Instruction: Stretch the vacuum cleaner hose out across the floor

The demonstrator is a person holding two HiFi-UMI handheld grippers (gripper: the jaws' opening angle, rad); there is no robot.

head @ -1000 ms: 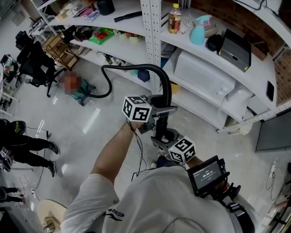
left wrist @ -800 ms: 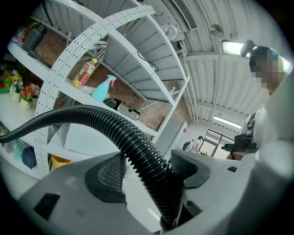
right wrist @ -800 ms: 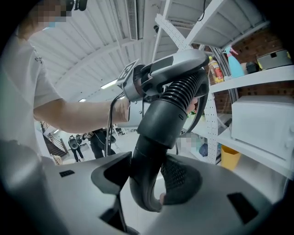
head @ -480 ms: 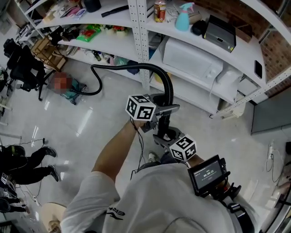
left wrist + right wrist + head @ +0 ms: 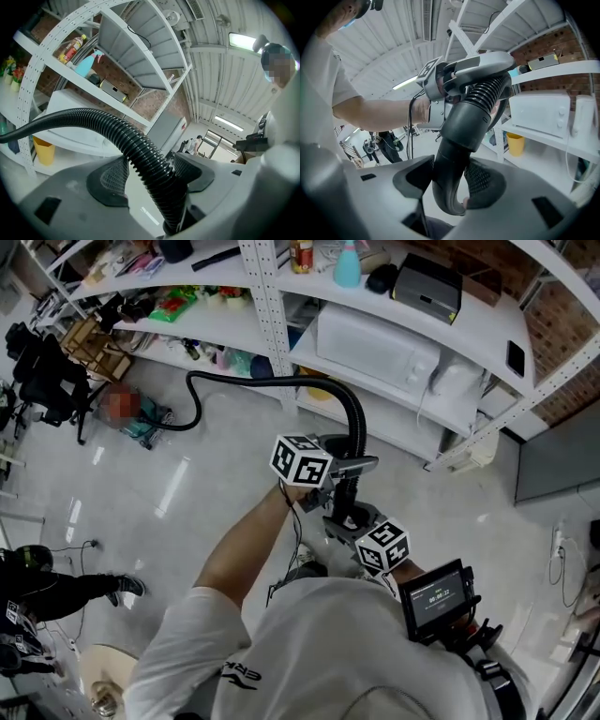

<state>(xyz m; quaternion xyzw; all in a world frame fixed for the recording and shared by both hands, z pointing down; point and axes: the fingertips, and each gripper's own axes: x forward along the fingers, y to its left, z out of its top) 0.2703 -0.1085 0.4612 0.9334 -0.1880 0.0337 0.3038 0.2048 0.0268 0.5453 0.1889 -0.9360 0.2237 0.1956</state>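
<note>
Gripping the vacuum cleaner hose (image 5: 262, 381) at two places, both tools hold its near end in the air in front of the person. The left tool (image 5: 150, 171) stands at a wide setting, with the black ribbed section of the hose running between its jaws and both mesh pads bearing on the ribs. The right tool (image 5: 450, 180) sits just below and behind it in the head view, its jaws closed on the curved handle tube (image 5: 447, 187), the smooth rigid end of the hose; the right pad presses the tube's side and the left jaw meets it on the other side. Above that grip, the tube widens into a smooth cuff (image 5: 471, 122), which joins the ribbed section where the left tool takes it. From the left tool the hose rises, arches over to the left in front of the white shelving unit (image 5: 272, 296), then drops in a loop to the floor (image 5: 187, 493) near the lowest shelf. Where the far end of the hose ends cannot be made out. A white microwave oven (image 5: 375, 343) stands on the shelf beyond the arch.
</note>
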